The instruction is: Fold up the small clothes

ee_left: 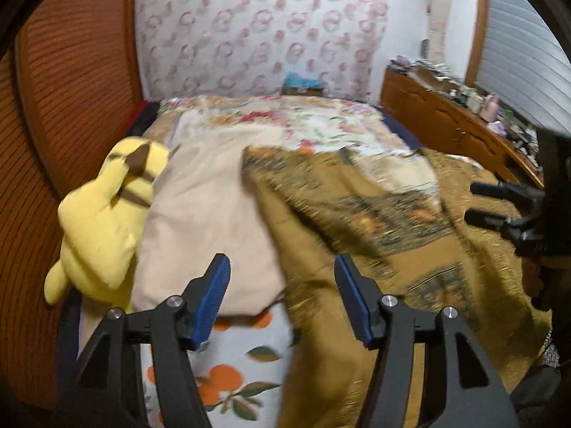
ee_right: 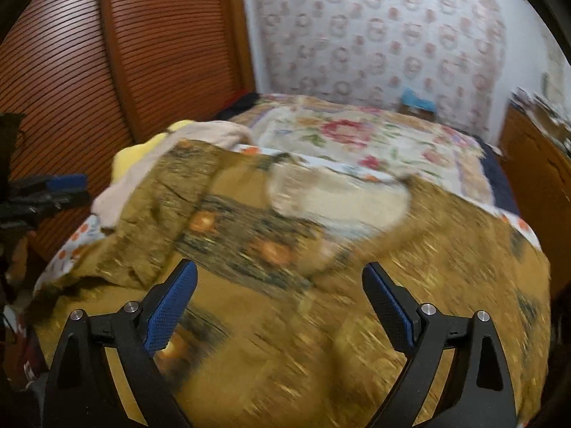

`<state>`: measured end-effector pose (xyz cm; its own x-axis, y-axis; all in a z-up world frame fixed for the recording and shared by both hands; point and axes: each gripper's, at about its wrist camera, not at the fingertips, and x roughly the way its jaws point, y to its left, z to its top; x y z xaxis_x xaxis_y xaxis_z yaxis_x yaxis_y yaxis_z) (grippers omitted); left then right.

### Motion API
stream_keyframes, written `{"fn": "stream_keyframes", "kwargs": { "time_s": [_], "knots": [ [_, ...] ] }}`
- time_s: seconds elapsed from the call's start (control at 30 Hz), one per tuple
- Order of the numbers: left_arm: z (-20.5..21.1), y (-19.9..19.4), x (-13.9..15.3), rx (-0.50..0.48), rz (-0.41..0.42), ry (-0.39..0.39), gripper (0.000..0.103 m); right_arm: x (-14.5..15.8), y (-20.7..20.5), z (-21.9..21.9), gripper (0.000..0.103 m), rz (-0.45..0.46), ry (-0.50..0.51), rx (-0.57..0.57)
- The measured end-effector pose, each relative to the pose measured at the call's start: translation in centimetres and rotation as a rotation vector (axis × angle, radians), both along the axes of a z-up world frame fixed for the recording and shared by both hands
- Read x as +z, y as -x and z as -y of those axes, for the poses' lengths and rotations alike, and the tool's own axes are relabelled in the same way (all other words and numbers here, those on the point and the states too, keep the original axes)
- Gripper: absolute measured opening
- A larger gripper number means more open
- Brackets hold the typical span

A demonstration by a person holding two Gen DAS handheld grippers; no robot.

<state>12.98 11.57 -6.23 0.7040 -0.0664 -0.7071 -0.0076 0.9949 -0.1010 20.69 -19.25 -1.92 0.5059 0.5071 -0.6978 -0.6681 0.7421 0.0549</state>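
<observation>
Left wrist view: left gripper [ee_left: 282, 299] and right gripper [ee_right: 280, 306] both gaped empty over the mustard patterned garment [ee_left: 374, 221], spread flat on the bed [ee_left: 285, 121], presumably for folding

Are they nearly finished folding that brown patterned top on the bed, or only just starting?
Partway, it seems. Done: the brown patterned garment lies on the bed with its left part turned over itself. In hand: nothing; the left gripper and right gripper both stand open above the cloth. Left: it looks loose and rumpled, so more folds probably remain. The beige cloth beside the yellow plush toy looks unfolded too.
</observation>
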Motion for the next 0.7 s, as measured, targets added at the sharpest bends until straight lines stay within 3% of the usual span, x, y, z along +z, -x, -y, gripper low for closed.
{"fn": "stream_keyframes", "kwargs": {
  "time_s": [0.27, 0.47, 0.6, 0.7],
  "knots": [
    [-1.6, 0.1, -3.8, 0.051, -0.085, -0.005, 0.06, -1.0, -1.8, -9.6, 0.07, -0.051, 0.0, 0.199],
    [-1.5, -0.2, -6.0, 0.061, -0.129, 0.016, 0.06, -2.9, -2.1, -15.1, 0.07, -0.054, 0.065, 0.292],
    [-0.8, 0.1, -6.2, 0.058, -0.105, -0.047, 0.06, -4.1, -2.7, -16.4, 0.07, -0.057, 0.104, 0.301],
    [-1.0, -0.1, -6.2, 0.058, -0.103, -0.041, 0.06, -5.0, -3.4, -16.6, 0.07, -0.066, 0.128, 0.29]
  ]
}}
